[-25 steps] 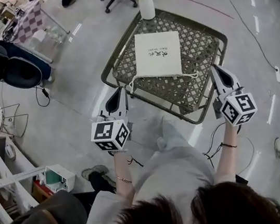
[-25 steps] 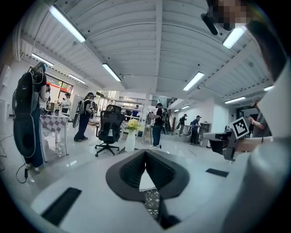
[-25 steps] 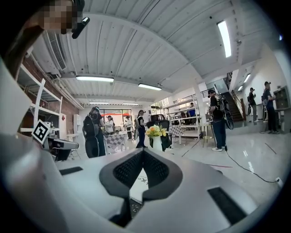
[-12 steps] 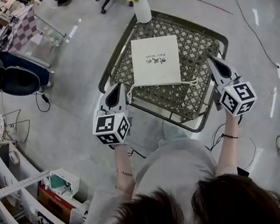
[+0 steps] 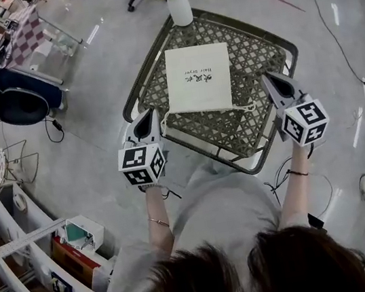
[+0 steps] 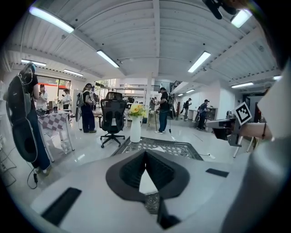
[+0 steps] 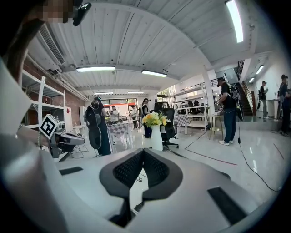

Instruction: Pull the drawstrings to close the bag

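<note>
— How do the tools stand?

— Both are pressed together with nothing pinched. The left tool [image 5: 152, 112] has its black pads meeting at the tip, and so does the right tool [image 5: 265, 78].

— And the bag?

— The white bag [image 5: 199, 77] lies flat in the middle of the bench [image 5: 259, 54], printed side up, with its near edge towards the person. The drawstrings [image 5: 248, 106] run along that edge and loop out at both corners.

— Where is it relative to the tools?

— It lies between them. The left tool points at the near left corner, just beside the loop there; I cannot tell whether they touch. The right tool sits off the near right corner, near the other loop but apart from it.

— What about the surface?

— It is a dark metal lattice top with a rounded rim. A white vase [image 5: 180, 13] of yellow flowers stands at its far edge, beyond the bag.

— And the room?

— There is a glossy grey floor [image 5: 96, 121], an office chair [image 6: 112, 116] beyond the vase, people standing further back, and strip lights overhead.
</note>
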The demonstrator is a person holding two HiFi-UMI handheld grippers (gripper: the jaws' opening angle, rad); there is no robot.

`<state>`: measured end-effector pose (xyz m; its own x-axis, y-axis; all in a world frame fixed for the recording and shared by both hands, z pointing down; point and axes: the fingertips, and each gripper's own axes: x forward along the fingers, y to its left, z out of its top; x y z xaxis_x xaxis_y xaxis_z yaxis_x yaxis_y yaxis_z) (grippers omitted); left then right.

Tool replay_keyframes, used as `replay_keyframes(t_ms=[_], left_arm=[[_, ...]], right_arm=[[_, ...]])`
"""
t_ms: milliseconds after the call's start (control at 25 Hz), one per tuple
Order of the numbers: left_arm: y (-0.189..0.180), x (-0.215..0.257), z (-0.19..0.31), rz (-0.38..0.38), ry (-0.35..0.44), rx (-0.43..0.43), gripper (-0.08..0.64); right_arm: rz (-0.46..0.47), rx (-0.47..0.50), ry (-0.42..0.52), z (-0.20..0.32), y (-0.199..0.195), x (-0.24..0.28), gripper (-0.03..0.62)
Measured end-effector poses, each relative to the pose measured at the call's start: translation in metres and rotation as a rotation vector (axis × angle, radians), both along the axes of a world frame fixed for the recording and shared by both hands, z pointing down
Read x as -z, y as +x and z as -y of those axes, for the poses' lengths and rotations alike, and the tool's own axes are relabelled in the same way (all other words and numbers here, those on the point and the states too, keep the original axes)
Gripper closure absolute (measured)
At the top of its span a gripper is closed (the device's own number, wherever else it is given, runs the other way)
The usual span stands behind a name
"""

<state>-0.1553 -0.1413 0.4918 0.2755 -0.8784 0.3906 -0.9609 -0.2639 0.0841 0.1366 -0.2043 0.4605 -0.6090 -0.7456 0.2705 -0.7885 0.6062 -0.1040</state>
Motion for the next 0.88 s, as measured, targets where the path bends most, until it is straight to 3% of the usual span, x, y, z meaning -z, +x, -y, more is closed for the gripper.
replay_keyframes(t_ms=[200,400,600,880], left_arm=[[-0.003,-0.027,0.003,0.064,-0.099,-0.018,0.535],[-0.010,-0.051,0.008,0.055,-0.183,-0.037,0.535],[-0.018,-0.077,0.016,0.042,-0.274,-0.070,0.535],[-0.028,-0.111,0.019,0.051,-0.344,-0.109,0.535]], right_arm=[[-0.001,-0.012,-0.062,0.007,0.001,-0.024,0.571],[-0.007,-0.015,-0.116,0.015,-0.005,-0.048,0.571],[-0.103,-0.048,-0.154,0.027,0.002,-0.076,0.571],[-0.211,0.081,-0.287,0.019,-0.008,-0.123,0.571]])
